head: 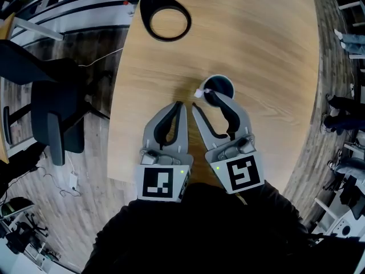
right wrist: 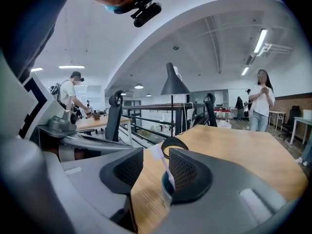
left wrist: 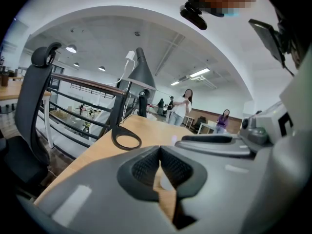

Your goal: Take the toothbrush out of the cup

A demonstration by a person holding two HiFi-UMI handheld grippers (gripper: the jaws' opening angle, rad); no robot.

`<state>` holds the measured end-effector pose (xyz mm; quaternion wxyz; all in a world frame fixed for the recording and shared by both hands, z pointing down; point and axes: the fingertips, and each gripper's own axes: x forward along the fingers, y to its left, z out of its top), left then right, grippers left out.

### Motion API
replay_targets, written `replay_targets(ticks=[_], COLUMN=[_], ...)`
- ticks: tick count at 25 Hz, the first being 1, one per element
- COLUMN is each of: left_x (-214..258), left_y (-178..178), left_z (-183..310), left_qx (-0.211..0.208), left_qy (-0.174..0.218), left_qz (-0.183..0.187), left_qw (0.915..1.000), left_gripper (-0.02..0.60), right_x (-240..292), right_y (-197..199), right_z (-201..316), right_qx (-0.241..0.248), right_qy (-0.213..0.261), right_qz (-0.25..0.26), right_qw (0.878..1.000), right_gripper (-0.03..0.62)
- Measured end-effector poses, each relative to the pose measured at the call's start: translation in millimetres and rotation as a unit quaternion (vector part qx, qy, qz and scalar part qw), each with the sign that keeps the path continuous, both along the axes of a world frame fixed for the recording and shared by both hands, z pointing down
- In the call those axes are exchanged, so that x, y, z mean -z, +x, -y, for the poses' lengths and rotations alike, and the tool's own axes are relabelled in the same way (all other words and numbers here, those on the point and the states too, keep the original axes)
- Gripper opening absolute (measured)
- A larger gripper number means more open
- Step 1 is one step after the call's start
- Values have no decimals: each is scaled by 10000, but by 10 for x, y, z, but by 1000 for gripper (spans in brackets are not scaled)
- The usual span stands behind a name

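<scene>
The right tongs (right wrist: pixel 156 161) are open wide. The white toothbrush (right wrist: pixel 157 151) stands up between their two black pads (right wrist: pixel 128 169), closer to the right one, and neither pad squeezes it. The toothbrush sits in the cup (right wrist: pixel 165 191), with its brush end poking out and leaning to the left. The cup stands on the wooden tabletop (head: pixel 256 50), right at the tip of the right tongs. The left tongs (head: pixel 180 105) are closed with nothing in them, just beside the right tongs. Each of the tongs has a cube (head: pixel 161 182) with a black and white square marker on it. Farther off on the tabletop is the black ring foot of a lamp (head: pixel 166 20). An office chair (head: pixel 54 116) stands on the floor beside the tabletop. People (right wrist: pixel 261 101) stand at the back of the room.
</scene>
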<state>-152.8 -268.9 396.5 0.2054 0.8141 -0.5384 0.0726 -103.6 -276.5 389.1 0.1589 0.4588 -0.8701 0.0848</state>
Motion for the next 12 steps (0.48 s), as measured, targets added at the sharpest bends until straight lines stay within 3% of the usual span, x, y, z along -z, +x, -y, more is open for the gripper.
replay_targets(ticks=[12], left_x=[-110], left_y=[-74], left_z=[-6], left_qx=[124], left_qy=[-241], left_qz=[-174], left_qw=[9995], left_gripper=[8], right_x=[-74], right_y=[-96], right_z=[110], right_qx=[33], right_qy=[131], right_qz=[-379], right_qw=[9992], right_gripper=[141])
